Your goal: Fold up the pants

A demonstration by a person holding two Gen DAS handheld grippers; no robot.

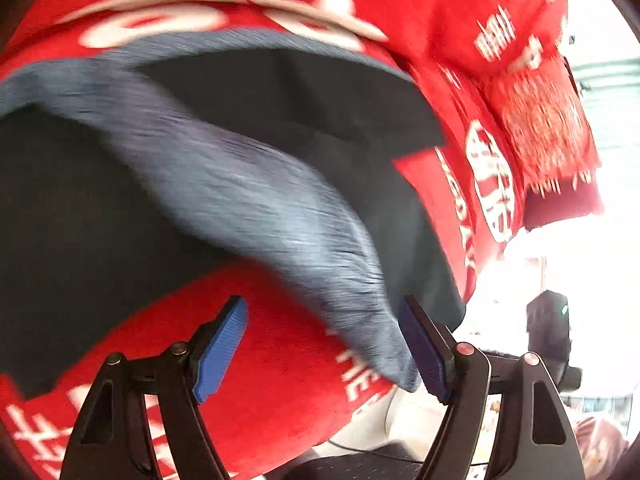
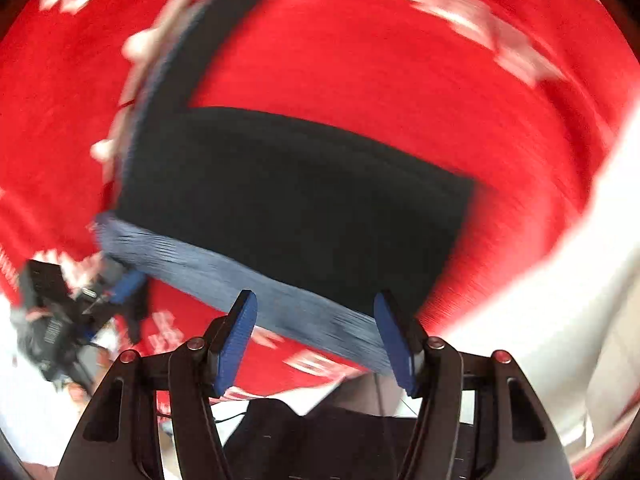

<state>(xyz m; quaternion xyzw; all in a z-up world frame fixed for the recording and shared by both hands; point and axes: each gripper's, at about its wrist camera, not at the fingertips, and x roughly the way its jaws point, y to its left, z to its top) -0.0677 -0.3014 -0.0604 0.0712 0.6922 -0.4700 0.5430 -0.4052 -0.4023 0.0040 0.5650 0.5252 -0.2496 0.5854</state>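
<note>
Left wrist view gives me the left tool (image 1: 322,346) with its two blue pads standing apart and nothing pinched between them. Just beyond the pads I see the pants (image 1: 248,200), dark cloth with a lighter grey-blue band running diagonally across them. The near tip of that band comes down beside the right-hand pad; whether it touches the pad I cannot tell through the blur. The pants lie on a red blanket (image 1: 280,364) printed with white lettering, and the blanket shows on every side of them. Past the pants, toward the upper right, the blanket's fringed edge (image 1: 540,128) hangs against bright light.

From the right wrist view, my right tool (image 2: 316,338) also has its pads spread wide, gripping nothing. The pants (image 2: 300,200) sit straight ahead of it as a dark, roughly squared-off panel. Their grey-blue band (image 2: 224,276) runs along the near edge of that panel and passes just beyond the gap between the pads. To the left of the pants, low in this view, I can make out the left tool (image 2: 120,284) as a dark blurred shape with a bit of blue. Both views are heavily smeared, so finer detail of the folds is lost to me.
</note>
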